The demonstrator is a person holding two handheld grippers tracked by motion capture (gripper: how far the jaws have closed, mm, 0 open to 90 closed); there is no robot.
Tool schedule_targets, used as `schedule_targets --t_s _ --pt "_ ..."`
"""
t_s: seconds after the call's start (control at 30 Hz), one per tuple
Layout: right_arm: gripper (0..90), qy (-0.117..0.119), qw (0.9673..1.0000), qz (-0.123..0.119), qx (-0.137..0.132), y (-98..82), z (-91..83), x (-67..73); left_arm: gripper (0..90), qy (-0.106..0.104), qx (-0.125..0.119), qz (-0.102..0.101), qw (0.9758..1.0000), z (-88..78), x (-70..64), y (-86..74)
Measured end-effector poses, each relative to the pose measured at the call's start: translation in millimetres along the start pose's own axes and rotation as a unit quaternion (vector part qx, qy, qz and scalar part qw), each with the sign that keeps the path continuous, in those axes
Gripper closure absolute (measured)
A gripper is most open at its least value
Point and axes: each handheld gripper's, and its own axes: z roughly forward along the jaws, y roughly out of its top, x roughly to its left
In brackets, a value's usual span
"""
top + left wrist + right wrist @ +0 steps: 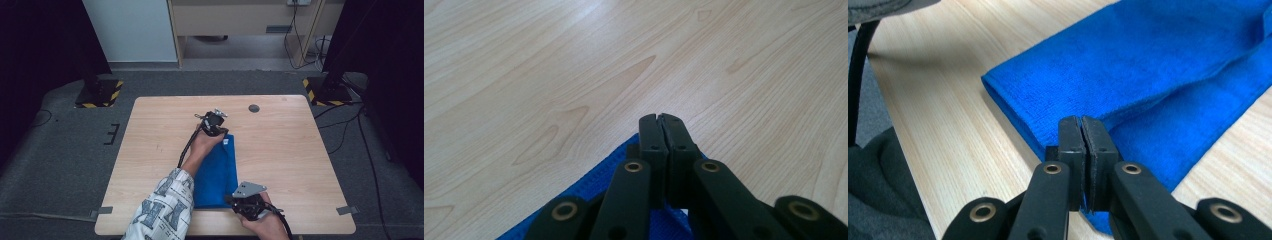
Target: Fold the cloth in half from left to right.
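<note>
Two grippers: both at the blue cloth (216, 172), one at each end of it
Blue cloth: folded into a long strip, flat on the wooden table (280, 150), running from mid-table toward the near edge, slightly right of the table's centre line
Cloth far end: a small white tag (226, 141) shows at its far right corner
Left gripper (214, 123): at the far end of the cloth, hand (202, 144) and patterned sleeve (165, 210) lying over the strip
Left gripper jaws: pressed together, no gap between them; in the left gripper view a corner of the cloth (624, 195) lies under them, the tips over bare wood; whether fabric is pinched cannot be told
Right gripper (235, 202): at the near right corner of the cloth, close to the table's near edge
Right gripper jaws: pressed together; in the right gripper view the tips (1081, 150) sit at the cloth's folded edge (1128, 75); a pinch of fabric cannot be confirmed
</note>
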Motion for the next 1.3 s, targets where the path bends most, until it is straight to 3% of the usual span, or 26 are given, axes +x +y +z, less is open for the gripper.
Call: schedule_targets --t_s 0.2,0.4,0.87,1.17,1.3 --pt "87.8 -0.003 1.0 0.003 0.008 -3.8 2.3 -2.9 88.0 -0.003 0.001 0.0 1.0 3.8 -0.7 -0.5" --pt "81.8 -0.01 0.9997 0.013 0.02 -6.6 4.8 -5.6 84.7 -0.004 -0.006 0.0 1.0 3.1 -0.5 -0.2" --pt "87.6 -0.01 0.9994 0.011 0.03 -5.9 -1.2 -7.4 88.5 -0.007 -0.013 -0.006 0.9999 2.6 -4.1 2.0" --pt "64.4 -0.01 0.998 0.032 0.054 -10.8 3.4 -12.2 76.7 -0.009 -0.024 -0.011 0.9996 3.6 -4.3 1.6" --pt "59.2 -0.014 0.9976 0.035 0.057 -11.6 5.0 -13.4 75.2 -0.012 -0.029 -0.003 0.9995 0.3 -5.2 1.5"
